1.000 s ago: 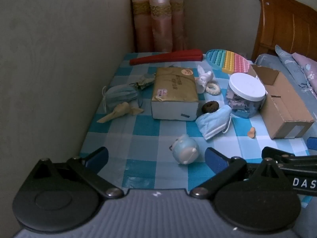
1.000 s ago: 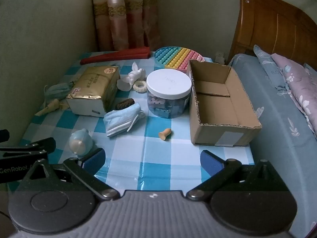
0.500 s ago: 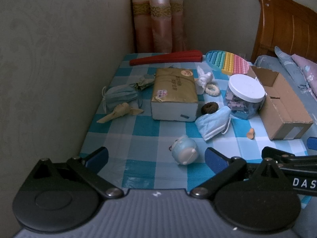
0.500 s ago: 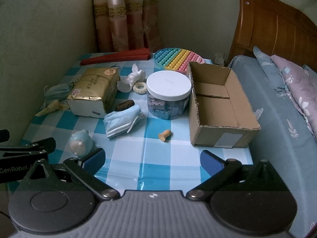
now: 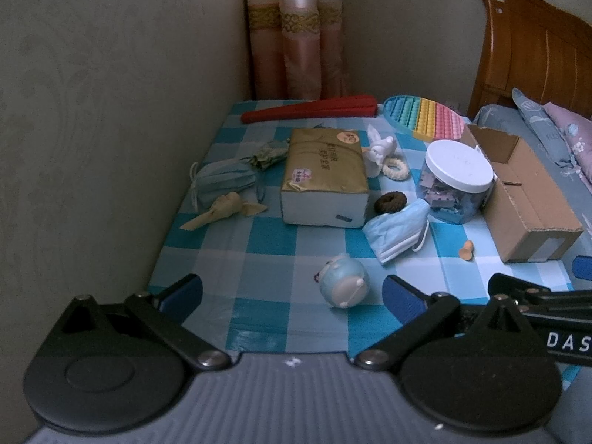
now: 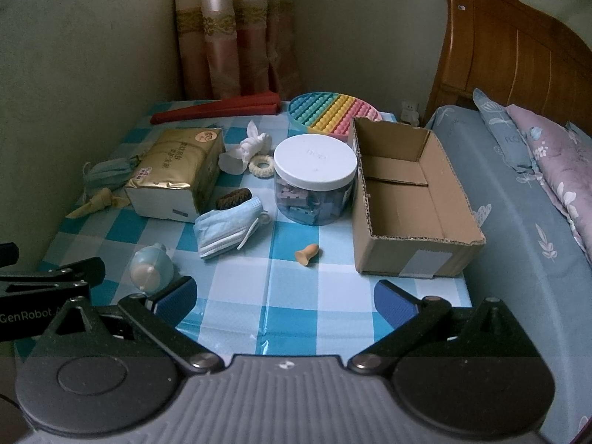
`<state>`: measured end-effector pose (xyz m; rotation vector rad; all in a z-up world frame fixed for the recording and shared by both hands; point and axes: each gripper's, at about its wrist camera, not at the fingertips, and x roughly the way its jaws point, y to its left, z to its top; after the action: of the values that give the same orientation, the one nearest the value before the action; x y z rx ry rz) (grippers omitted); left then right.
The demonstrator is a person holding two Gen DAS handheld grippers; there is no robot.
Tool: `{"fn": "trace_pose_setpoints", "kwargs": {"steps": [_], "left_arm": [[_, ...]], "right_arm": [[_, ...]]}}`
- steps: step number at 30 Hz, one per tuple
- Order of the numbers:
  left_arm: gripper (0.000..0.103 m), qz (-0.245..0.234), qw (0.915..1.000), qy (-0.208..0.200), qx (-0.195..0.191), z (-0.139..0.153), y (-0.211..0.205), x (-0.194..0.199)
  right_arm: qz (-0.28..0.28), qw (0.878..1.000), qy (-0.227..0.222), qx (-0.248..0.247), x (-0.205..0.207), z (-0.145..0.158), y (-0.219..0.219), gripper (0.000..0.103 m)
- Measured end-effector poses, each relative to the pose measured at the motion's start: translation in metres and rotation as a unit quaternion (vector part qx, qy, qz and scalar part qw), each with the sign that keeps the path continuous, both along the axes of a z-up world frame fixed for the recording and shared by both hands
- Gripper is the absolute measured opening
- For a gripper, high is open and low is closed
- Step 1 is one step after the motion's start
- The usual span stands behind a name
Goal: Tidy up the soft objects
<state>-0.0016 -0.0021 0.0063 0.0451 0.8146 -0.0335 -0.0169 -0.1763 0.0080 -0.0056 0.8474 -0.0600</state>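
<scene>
nothing is yet packed: the cardboard box (image 6: 407, 199) is seen empty, while masks (image 6: 225, 229), hair ties (image 6: 261, 167) and toys are scattered on the checked table (image 6: 314, 296). left gripper (image 5: 292, 292) and right gripper (image 6: 283, 296) are held spread, gripping nothing.

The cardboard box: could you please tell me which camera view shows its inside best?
The right wrist view: the cardboard box lies open toward the camera, its interior visibly empty. The left wrist view shows it at the right edge, mostly its outer side wall and little of the interior.
</scene>
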Motion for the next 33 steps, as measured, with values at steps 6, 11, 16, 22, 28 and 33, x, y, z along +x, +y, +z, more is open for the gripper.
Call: {"fn": "trace_pose_setpoints", "kwargs": {"steps": [6,11,16,22,28,33], "left_arm": [[0.102,0.000,1.0000,0.000,0.000,0.0000,0.0000,-0.0001],[0.102,0.000,1.0000,0.000,0.000,-0.0005,-0.0006,0.0005],[0.102,0.000,1.0000,-0.001,0.000,-0.0002,-0.0013,0.0002],[0.102,0.000,1.0000,-0.001,0.000,-0.0002,-0.0011,0.0001],[0.102,0.000,1.0000,-0.001,-0.001,0.0003,-0.0018,0.0002],[0.102,-0.003,1.0000,-0.002,0.000,0.0014,-0.0035,0.0007]], "right_arm": [[0.000,1.000,-0.001,0.001,-0.0007,0.0007,-0.0009,0.103],[0.000,1.000,-0.002,-0.001,-0.0014,0.0037,-0.0005,0.103],[0.000,1.000,-0.001,0.000,-0.0012,0.0026,-0.0006,0.103],[0.000,1.000,-0.002,-0.001,-0.0014,0.0024,-0.0003,0.103],[0.001,1.000,-0.002,-0.002,-0.0010,0.0027,-0.0002,0.103],[0.002,1.000,-0.004,-0.003,-0.0004,0.0037,0.0000,0.103]]}}
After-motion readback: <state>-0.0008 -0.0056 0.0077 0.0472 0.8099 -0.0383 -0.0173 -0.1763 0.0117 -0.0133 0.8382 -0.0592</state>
